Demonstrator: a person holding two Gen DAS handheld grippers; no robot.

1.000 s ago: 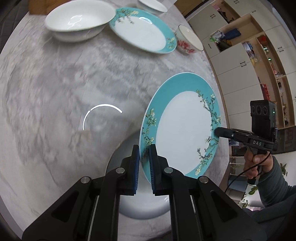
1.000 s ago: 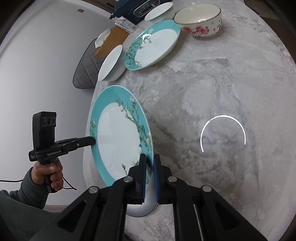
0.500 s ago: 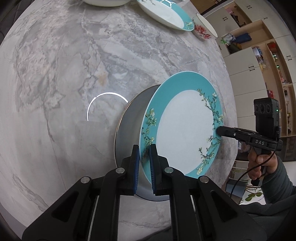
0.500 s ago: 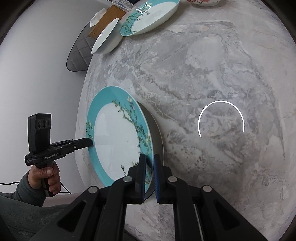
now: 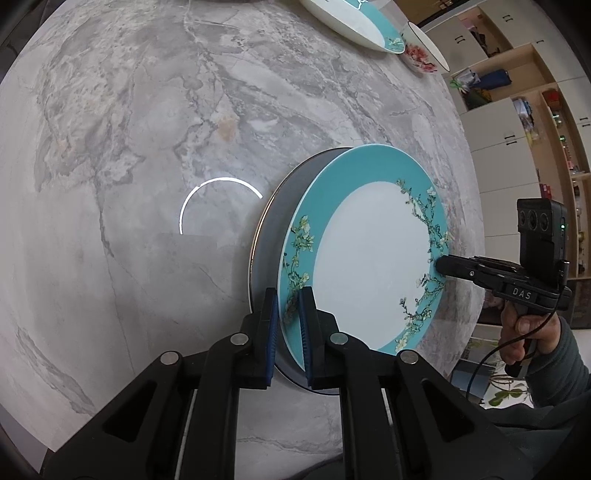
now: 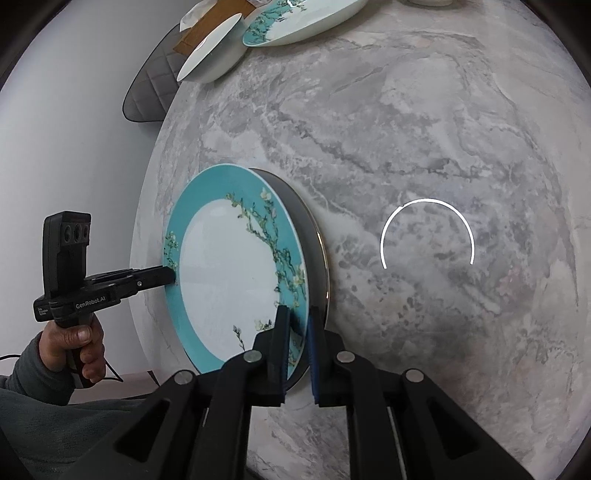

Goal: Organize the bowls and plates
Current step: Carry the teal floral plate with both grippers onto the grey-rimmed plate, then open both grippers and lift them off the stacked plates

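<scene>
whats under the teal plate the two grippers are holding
A gray plate with a thin metallic rim lies beneath the teal plate, on the marble table. Only its left edge shows; the rest is covered.

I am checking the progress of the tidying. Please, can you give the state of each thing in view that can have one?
Held teal plate: gripped at opposite rims, tilted over a second plate.
Grey plate: flat on the marble table, under the teal plate.
Left gripper: fingers shut on the teal plate's rim.
Right gripper: fingers shut on the opposite rim.
Far teal plate: resting on the table.
White bowl: upright, looks empty.
</scene>
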